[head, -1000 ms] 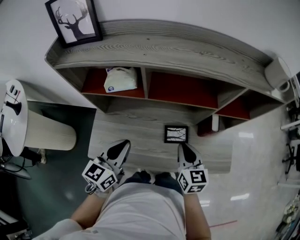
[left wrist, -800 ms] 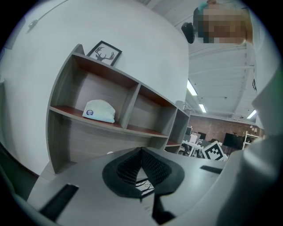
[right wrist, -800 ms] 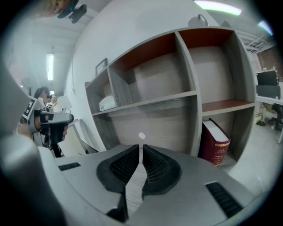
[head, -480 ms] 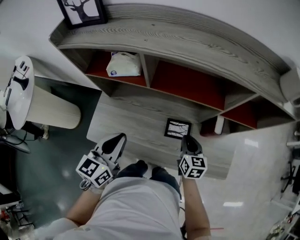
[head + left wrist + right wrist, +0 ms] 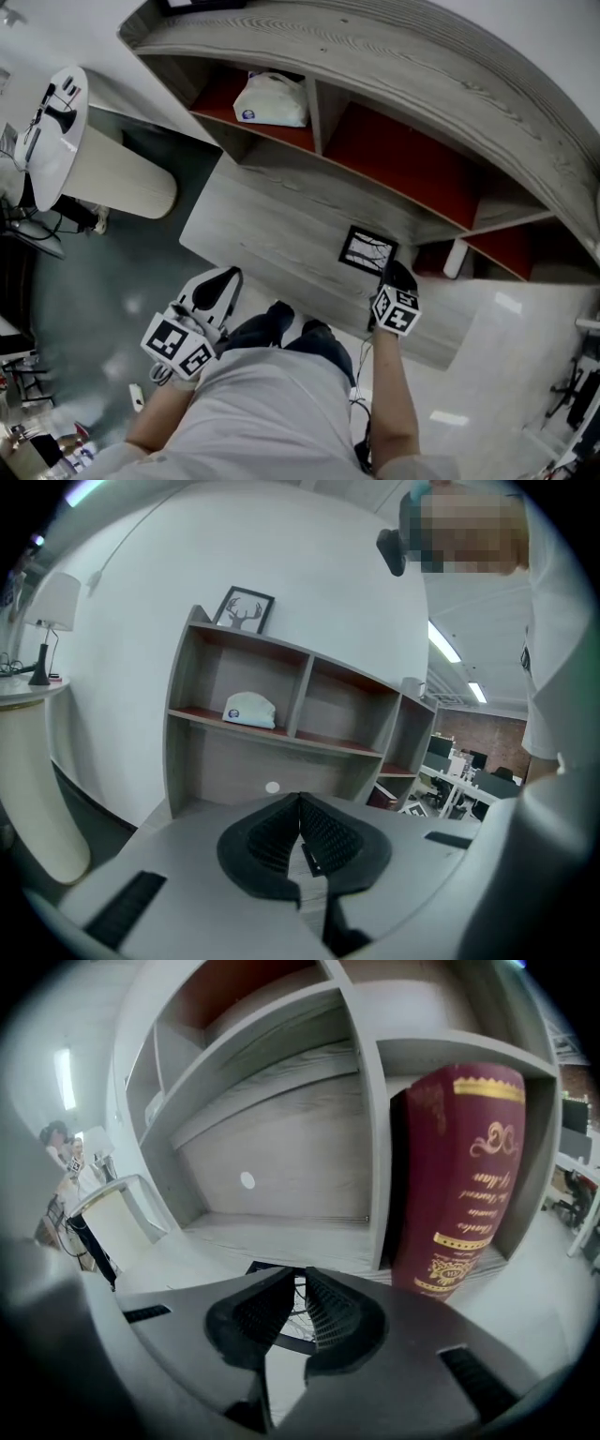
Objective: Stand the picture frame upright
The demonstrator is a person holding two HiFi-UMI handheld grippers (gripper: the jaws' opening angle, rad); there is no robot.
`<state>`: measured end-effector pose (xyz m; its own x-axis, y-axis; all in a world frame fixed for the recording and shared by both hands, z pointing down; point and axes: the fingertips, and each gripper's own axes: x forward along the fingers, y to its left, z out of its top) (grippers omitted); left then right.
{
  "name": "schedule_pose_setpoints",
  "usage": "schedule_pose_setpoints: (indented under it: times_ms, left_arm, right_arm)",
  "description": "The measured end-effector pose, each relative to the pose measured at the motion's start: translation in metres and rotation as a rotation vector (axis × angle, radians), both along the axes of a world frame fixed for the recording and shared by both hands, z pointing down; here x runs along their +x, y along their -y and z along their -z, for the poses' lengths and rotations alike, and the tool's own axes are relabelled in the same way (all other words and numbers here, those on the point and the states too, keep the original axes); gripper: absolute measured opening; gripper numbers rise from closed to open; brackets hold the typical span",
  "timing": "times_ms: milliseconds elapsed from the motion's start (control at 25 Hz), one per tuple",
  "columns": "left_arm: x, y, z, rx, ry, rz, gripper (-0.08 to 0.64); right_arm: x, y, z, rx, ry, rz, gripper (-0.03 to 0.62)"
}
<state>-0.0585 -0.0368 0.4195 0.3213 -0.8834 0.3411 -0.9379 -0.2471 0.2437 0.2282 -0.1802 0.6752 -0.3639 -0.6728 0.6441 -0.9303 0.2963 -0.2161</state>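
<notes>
The frame (image 5: 367, 249) lies flat on the low shelf (image 5: 272, 225). The right gripper (image 5: 398, 275) is at its near edge, jaws shut, holding nothing. The left gripper (image 5: 225, 279) is shut and empty too. Reaching step, I think. Next: open 1 gripper, grab the edge, tip it up.

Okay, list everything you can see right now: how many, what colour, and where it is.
shelf unit: one, grey wood with red insides, against the white wall
small picture frame: one, black, lying flat on the low platform
deer picture frame: one, black, upright on the shelf top, left end
soft packet: one, white, upper left compartment
book: one, dark red with gold print, upright in a lower compartment
round table: one, white, left of the shelf
lamp: one, white shade, on that table
left gripper: one, grey, shut, empty
right gripper: one, grey, shut, at the small frame's near edge
</notes>
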Motion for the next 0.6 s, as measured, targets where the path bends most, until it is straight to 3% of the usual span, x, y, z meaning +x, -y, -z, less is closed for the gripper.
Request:
schedule_pose_setpoints:
  times_ms: [600]
  left_arm:
    - [-0.019,-0.037,-0.016,-0.044,0.029,0.182,0.015]
  right_arm:
    - [0.014,0.025,-0.066,-0.118,-0.110,0.002,0.042]
